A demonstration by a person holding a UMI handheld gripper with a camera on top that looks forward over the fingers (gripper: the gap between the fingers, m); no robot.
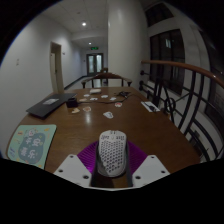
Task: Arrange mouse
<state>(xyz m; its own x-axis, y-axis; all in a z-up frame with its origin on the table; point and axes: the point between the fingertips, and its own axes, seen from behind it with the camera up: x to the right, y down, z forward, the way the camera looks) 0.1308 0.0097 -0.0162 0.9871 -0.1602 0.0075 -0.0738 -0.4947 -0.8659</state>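
Two fingers of the gripper (109, 172) stick out low over a round brown wooden table (150, 128). A white mouse (110, 153) sits between them. Its shell is full of small holes, like a honeycomb, and its back is humped and smooth. The purple pads (90, 155) look snug against its sides, so I think the tongs are closed on the mouse, open only as wide as the mouse is. I cannot tell if it is lifted or resting on the wood.

To do this step well, the hold should stay gentle and even. A hard plastic shell with holes is light and could slip or twist. It is best set down flat and straight, then let go slowly.

Farther off on the table lie a dark flat laptop (45, 107), a green picture mat (29, 143) and some small white things I cannot make out.
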